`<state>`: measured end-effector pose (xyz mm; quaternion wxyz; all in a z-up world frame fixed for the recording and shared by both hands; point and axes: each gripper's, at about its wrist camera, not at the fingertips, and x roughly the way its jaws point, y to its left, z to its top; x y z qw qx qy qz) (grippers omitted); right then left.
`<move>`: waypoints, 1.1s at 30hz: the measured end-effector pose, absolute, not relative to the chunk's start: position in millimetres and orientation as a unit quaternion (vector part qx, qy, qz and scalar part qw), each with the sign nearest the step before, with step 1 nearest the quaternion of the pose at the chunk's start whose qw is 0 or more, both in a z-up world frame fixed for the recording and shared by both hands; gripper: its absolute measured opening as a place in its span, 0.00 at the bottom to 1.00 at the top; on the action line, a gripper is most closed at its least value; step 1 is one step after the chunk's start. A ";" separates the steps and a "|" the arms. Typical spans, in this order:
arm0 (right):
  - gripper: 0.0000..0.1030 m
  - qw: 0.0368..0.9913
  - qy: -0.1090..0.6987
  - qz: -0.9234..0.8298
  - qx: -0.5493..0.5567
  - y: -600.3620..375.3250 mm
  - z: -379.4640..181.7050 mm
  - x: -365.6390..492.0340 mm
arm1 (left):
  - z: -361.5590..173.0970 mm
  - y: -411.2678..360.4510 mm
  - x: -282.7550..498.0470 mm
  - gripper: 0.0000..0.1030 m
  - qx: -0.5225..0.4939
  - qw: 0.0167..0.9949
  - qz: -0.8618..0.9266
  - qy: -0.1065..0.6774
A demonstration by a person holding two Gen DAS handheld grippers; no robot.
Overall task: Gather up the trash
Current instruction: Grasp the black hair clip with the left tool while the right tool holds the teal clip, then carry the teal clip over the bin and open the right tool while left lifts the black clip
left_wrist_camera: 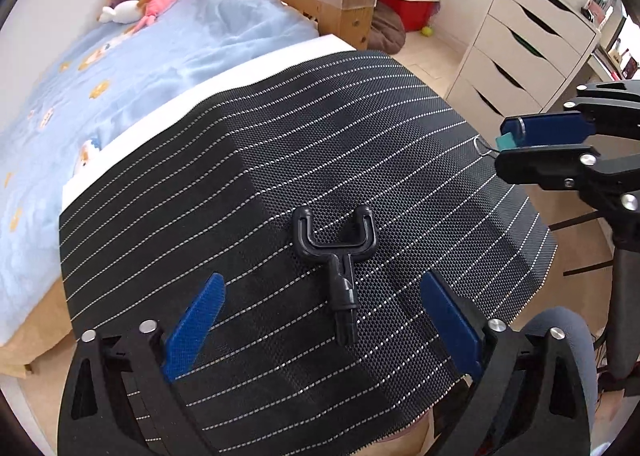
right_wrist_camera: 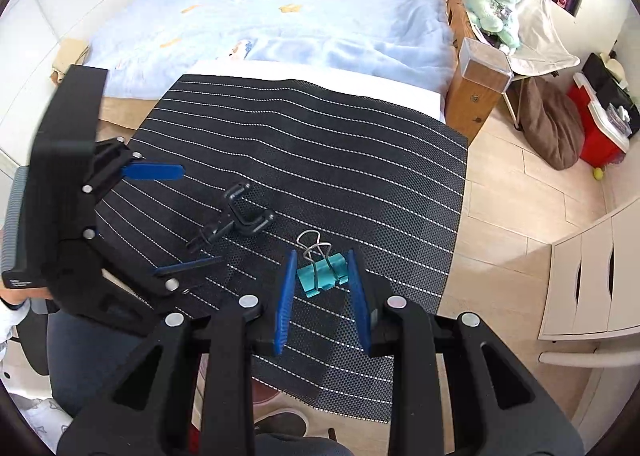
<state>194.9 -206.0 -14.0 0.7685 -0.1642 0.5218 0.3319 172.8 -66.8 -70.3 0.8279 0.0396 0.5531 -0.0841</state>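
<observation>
Black plastic makes up the forked clip that lies flat on the striped mat, its two prongs pointing away and its stem pointing back between the blue pads of the left gripper. That gripper is spread wide, with nothing pressed by either pad; the clip is bracketed but not touched. The right gripper is narrowed around a teal binder clip, and its pads appear to press the clip's sides, so the binder clip is judged to be held, just above or on the mat near its right edge.

Several slips can be foreseen. The forked clip is dark against a dark mat and sits low, so a closing pinch may be brought down too high and the stem merely brushed aside. The stem is narrow and rounded; if it is caught off-centre, the piece could be rotated or squirted out from between the pads. The mat's open weave might be snagged by a pad tip and dragged, which would shift both objects. The binder clip is gripped by its smooth sloping body, so it could be squeezed out if the hold is loosened. No bin is shown in either view, so where the pieces are to be dropped cannot be told.
</observation>
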 end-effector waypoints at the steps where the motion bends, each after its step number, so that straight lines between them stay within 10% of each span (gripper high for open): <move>1: 0.25 0.768 0.522 0.332 -0.164 -207.0 -14.6 195.0 | -73.2 -68.3 174.6 0.75 0.040 0.824 -0.085 0.558; 18: 0.25 0.766 0.522 0.340 -0.155 -207.3 -20.0 192.7 | -84.0 -63.2 175.3 0.16 0.042 0.818 -0.069 0.569; 33: 0.25 0.773 0.505 0.354 -0.146 -200.0 -7.5 181.4 | -59.6 -43.4 157.8 0.16 0.040 0.835 -0.061 0.545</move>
